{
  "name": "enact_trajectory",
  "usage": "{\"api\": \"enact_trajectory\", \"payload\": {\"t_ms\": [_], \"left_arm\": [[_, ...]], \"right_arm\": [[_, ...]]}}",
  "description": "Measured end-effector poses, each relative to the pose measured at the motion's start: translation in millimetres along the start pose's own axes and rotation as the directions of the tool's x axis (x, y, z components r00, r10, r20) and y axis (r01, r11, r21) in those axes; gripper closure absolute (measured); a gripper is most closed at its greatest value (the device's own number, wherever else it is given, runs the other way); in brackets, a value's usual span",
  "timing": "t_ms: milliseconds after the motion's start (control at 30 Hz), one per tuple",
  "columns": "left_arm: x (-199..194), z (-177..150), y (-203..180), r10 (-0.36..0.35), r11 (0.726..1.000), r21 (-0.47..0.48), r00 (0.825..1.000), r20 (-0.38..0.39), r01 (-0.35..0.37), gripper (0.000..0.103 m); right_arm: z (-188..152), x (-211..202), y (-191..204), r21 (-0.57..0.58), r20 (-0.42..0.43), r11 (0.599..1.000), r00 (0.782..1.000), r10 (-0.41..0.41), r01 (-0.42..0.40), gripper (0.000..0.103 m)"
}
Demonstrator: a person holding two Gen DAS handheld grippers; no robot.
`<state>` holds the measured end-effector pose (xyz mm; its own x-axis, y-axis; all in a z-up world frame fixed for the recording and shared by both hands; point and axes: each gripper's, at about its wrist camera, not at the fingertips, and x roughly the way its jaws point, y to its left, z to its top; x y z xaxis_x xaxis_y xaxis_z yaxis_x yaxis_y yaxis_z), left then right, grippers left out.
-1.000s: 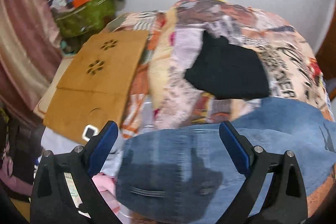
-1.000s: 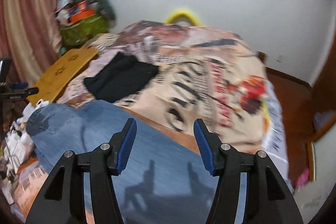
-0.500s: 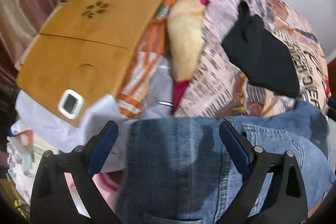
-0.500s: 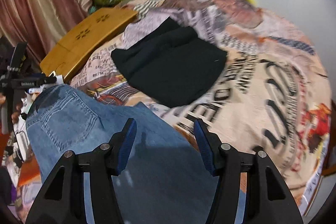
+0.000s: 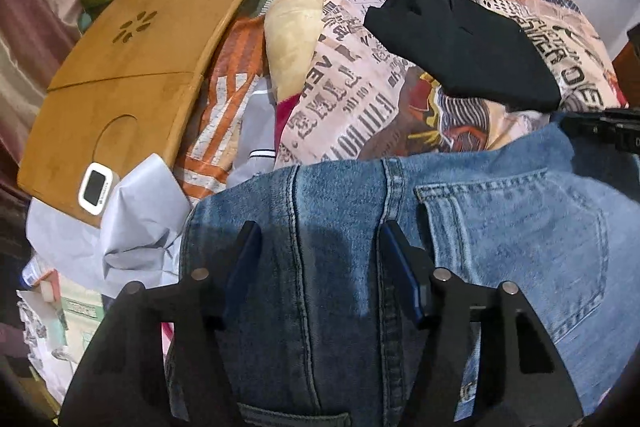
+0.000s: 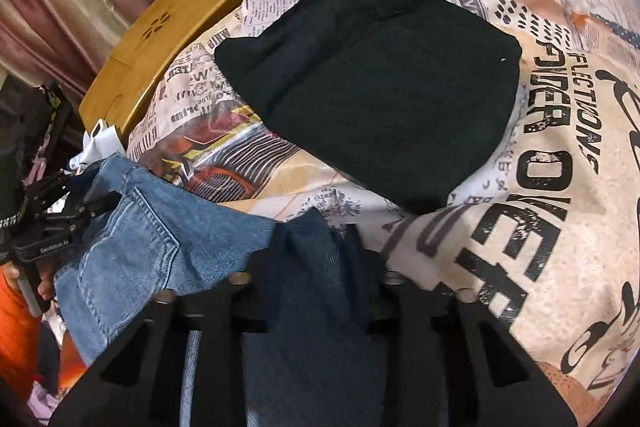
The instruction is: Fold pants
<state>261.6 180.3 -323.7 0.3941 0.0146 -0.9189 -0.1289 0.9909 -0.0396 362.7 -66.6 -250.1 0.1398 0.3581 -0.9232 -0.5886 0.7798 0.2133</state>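
Our left gripper has its 2 blue-padded fingers spread over the jeans, straddling the seat seam near the waistband. Our right gripper pinches a bunched dark fold of the same jeans between its fingers. The denim lies across the near edge of the newsprint-patterned bedspread. Beyond it rests a folded black garment, and a wooden lap tray sits to the left.

The left tongs straddle the jeans near the waistband, not closed.
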Motion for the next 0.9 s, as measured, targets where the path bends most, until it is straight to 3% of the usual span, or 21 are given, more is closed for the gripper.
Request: {"api": "enact_trajectory", "payload": {"t_ms": [67,100,300,500,600,667,733,800,900], "left_arm": [[-2,-4,-1,0.028,1.000,0.010,1.000,0.008,-0.028,0.043],[-2,-5,0,0.054,0.998,0.015,0.999,0.008,-0.054,0.049],[-1,-25,11,0.131,0.991,0.033,0.991,0.000,-0.131,0.049],[-8,-32,12,0.143,0.990,0.001,0.990,-0.015,-0.143,0.050],[-23,-32,14,0.110,0.993,-0.032,0.994,-0.007,-0.110,0.049],[-36,-34,15,0.092,0.994,-0.064,0.996,0.018,-0.090,0.041],[-51,-36,16,0.097,0.992,-0.086,0.993,0.061,-0.092,0.023],[-65,-40,14,0.124,0.990,-0.086,0.987,0.102,-0.115,0.012],[-78,-46,14,0.139,0.988,-0.083,0.984,0.114,-0.130,0.008]], "right_arm": [[-1,-3,8,-0.052,0.023,0.998,0.999,-0.037,0.038,0.094],[-2,-7,12,-0.072,0.041,0.996,0.998,-0.048,0.050,0.098],[1,-17,17,-0.108,0.106,0.988,0.989,-0.101,0.113,0.100],[-1,-22,28,-0.127,0.124,0.974,0.977,-0.172,0.187,0.099],[-8,-43,33,-0.126,0.167,0.965,0.964,-0.207,0.229,0.098],[-13,-57,36,-0.126,0.173,0.967,0.965,-0.197,0.220,0.095],[-21,-73,37,-0.112,0.184,0.972,0.965,-0.185,0.208,0.082],[-33,-87,41,-0.110,0.200,0.975,0.965,-0.168,0.193,0.069],[-53,-99,50,-0.123,0.215,0.975,0.964,-0.156,0.185,0.060]]}}
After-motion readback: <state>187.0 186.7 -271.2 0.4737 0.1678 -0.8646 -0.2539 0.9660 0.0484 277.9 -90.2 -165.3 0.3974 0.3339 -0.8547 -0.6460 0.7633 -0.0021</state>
